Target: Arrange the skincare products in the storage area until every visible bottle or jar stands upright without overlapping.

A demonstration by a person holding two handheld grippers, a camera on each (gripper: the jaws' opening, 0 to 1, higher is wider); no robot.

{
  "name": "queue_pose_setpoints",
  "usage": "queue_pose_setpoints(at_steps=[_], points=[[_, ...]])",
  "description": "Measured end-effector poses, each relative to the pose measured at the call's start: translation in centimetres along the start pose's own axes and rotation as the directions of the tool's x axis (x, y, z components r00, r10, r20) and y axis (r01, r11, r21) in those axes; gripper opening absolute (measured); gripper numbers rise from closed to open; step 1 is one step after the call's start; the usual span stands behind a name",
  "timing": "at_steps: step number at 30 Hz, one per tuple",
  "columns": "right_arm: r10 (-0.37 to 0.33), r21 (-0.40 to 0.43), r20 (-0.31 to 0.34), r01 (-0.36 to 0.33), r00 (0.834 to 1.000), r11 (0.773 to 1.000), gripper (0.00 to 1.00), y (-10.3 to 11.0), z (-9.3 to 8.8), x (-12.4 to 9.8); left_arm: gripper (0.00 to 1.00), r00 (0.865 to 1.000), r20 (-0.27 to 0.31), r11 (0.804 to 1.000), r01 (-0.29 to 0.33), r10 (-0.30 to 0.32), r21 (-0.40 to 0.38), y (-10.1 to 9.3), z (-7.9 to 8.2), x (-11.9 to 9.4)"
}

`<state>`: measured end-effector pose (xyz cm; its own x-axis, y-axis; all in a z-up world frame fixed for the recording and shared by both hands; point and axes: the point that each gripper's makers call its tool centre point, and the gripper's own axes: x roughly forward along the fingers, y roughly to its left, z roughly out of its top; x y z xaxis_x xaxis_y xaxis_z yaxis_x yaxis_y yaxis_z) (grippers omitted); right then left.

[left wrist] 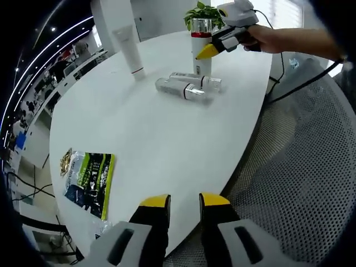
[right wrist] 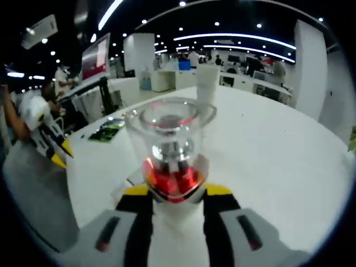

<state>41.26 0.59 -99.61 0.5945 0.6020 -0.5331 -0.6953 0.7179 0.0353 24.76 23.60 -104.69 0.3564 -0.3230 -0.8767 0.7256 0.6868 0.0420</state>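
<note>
Two silver bottles [left wrist: 186,86] lie on their sides, touching, near the far edge of the white table [left wrist: 167,144], so they do not yet meet the upright requirement. Just behind them stands the red-and-white pump bottle [left wrist: 201,53], upright in front of a potted plant [left wrist: 203,15]. The right gripper [left wrist: 207,51] is clamped on this bottle: in the right gripper view its jaws press both sides of the white body, below the red collar and clear cap [right wrist: 171,125]; the grip probably serves to steady or reposition it. A white tube [left wrist: 129,49] stands on its cap, well apart to the left. The left gripper [left wrist: 184,207] hovers at the near table edge, jaws parted and holding nothing. A green packet [left wrist: 89,181] lies flat near that edge
</note>
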Motion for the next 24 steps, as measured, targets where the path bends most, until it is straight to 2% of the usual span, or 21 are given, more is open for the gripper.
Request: queue_pose_setpoints(at_steps=[11,15,19,24], points=[[-0.013,-0.003,-0.001,0.013,1.000,1.000,0.31,-1.3,0.6,0.4,0.21,1.000,-0.015,1.000,0.009,-0.009,-0.007,-0.2,-0.3,0.1],[-0.018,0.003,0.007,0.018,1.000,1.000,0.32,-1.8,1.6,0.6,0.21,1.000,-0.024,1.000,0.009,-0.010,-0.014,-0.2,-0.4,0.2],[-0.019,-0.010,0.035,0.020,0.999,1.000,0.32,-2.6,3.4,0.4,0.21,1.000,-0.025,1.000,0.007,-0.008,-0.022,-0.1,-0.5,0.2],[-0.022,0.004,0.049,0.022,0.999,1.000,0.32,-4.3,4.7,1.5,0.21,1.000,-0.031,1.000,-0.001,0.000,-0.031,0.0,-0.6,0.2]])
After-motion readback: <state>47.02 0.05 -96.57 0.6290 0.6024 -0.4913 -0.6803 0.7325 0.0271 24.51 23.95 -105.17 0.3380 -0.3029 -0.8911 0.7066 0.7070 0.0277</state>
